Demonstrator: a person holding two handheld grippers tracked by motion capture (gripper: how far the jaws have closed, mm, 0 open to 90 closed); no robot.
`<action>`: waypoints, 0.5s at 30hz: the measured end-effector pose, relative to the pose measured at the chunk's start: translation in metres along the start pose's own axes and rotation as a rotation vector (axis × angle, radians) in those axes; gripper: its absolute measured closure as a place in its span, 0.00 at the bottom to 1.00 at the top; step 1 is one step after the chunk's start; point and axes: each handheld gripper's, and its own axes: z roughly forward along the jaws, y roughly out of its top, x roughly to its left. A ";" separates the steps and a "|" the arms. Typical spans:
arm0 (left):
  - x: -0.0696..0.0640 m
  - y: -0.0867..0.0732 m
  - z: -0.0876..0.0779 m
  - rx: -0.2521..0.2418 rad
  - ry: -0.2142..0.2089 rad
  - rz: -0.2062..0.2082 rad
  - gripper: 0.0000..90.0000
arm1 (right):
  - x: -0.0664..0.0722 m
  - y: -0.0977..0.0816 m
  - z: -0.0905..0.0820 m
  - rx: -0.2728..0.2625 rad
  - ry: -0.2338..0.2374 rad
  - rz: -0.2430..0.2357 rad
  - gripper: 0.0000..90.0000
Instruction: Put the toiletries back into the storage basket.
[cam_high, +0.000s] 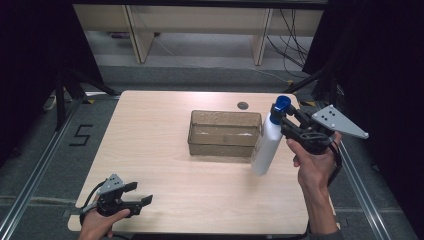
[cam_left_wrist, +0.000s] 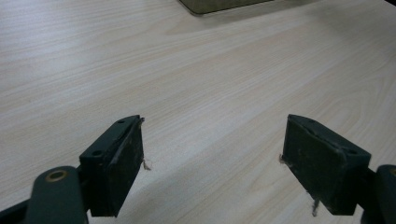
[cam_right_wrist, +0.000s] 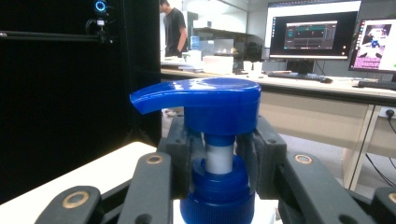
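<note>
1. Right tongs (cam_high: 281, 119): you have them clamped on the neck of the pump bottle (cam_high: 267, 145), under its blue pump head (cam_right_wrist: 201, 100).
2. Pump bottle: white, tilted, lifted off the surface (cam_high: 150, 145), just right of the tray (cam_high: 225, 133).
3. Left tongs (cam_high: 138, 194): you hold them wide open and empty at the near left corner.

Pale wood table (cam_high: 165, 150); grey floor (cam_high: 30, 165); black curtains (cam_high: 30, 45); monitors (cam_right_wrist: 310, 30) behind.
</note>
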 end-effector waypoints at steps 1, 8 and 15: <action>0.000 0.000 0.000 0.002 0.000 0.000 0.22 | 0.000 0.002 0.001 -0.009 0.000 0.009 0.74; 0.000 -0.001 0.001 0.001 0.001 -0.003 0.22 | -0.006 0.019 0.007 0.004 0.002 -0.005 0.73; -0.001 -0.001 0.002 -0.009 0.000 -0.008 0.22 | -0.011 0.028 0.014 -0.011 0.002 0.002 0.73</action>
